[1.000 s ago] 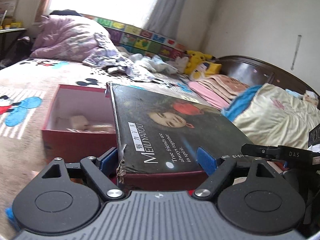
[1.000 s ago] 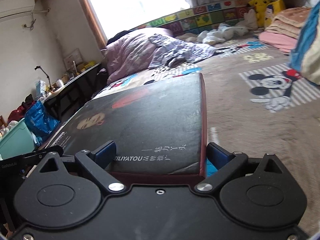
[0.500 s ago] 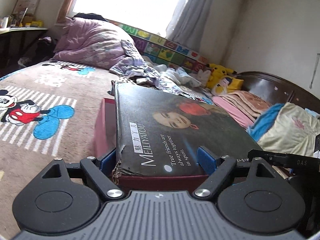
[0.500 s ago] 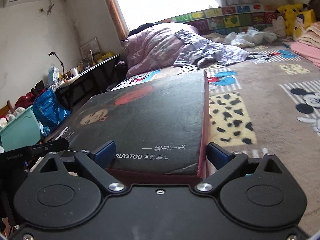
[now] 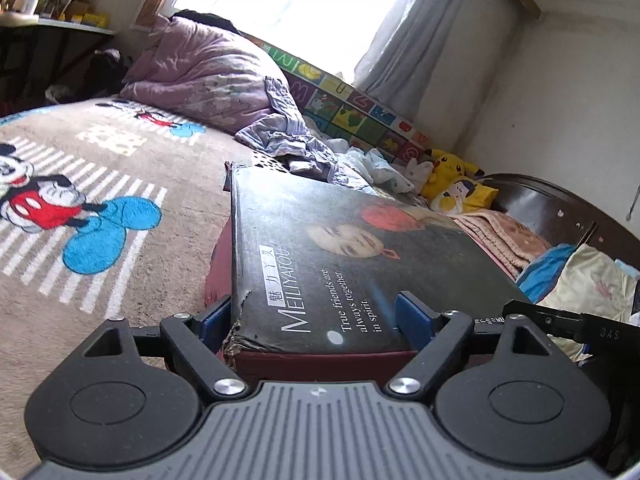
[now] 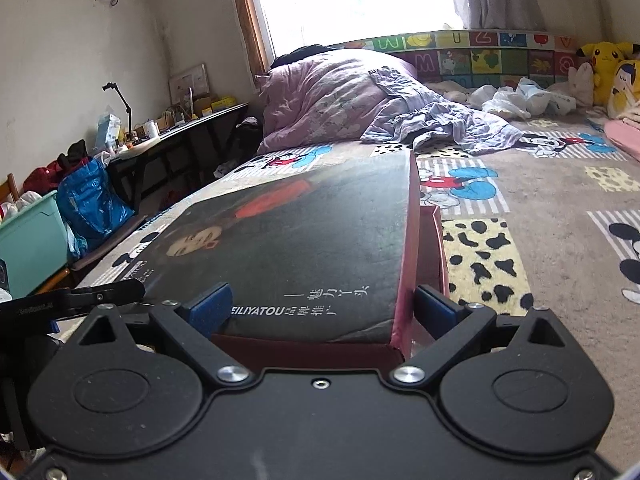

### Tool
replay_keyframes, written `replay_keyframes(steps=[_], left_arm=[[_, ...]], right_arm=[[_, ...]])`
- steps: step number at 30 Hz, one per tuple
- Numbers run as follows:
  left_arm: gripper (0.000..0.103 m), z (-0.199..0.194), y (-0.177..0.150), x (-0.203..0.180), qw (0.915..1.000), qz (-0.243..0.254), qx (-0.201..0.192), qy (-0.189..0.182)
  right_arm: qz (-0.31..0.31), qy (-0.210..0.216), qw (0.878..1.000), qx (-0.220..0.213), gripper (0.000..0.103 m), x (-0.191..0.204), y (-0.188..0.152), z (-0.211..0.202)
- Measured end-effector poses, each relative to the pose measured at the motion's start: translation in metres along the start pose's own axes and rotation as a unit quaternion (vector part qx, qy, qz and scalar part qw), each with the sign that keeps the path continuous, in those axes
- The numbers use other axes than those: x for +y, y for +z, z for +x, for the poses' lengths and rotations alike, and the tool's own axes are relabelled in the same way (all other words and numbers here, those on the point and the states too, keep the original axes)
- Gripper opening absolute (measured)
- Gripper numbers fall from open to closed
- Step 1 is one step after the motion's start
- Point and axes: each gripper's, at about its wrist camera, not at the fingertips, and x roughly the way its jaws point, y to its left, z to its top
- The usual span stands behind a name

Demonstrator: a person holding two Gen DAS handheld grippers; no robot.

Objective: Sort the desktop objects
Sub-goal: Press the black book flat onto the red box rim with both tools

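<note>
1. Two grippers hold one box lid (image 5: 360, 256) between them. The left gripper (image 5: 316, 320) is clamped across one short end, blue pads against its edges; the right gripper (image 6: 322, 312) grips the opposite short end the same way.
2. Lid position: roughly level, sitting over the red box (image 6: 434, 240), whose wall shows just past the lid's right edge in the right wrist view. Box rests on the cartoon-print blanket (image 5: 120, 168) on the bed. Whether the lid is fully seated cannot be told.
3. Risk A: lid skirt lands on the box wall instead of outside it. Cause: lid appears offset sideways relative to the box (red wall exposed on one side only).
4. Risk B: near lid corner (image 5: 236, 344) is torn and frayed; clamping or twisting there may split it further.
5. Risk C: uneven lowering by the two hands racks the lid, jamming it.
6. Risk D: soft bedding lets the box tip or slide under pressing force.
</note>
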Motion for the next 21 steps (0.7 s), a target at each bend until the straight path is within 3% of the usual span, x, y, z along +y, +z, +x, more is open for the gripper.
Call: replay_keyframes(steps=[15,21], left_arm=[[0.086,0.024,-0.014,0.013,0.9999,-0.015,-0.005,-0.002],[0.090,0.029,-0.011,0.001,0.9998,-0.007,0.006,0.016]], right_arm=[[0.008,-0.013,1.000,0.008,0.099,-0.011,-0.008,0.024],[0.020,-0.023,1.000,0.002,0.098,-0.016,-0.009,0.022]])
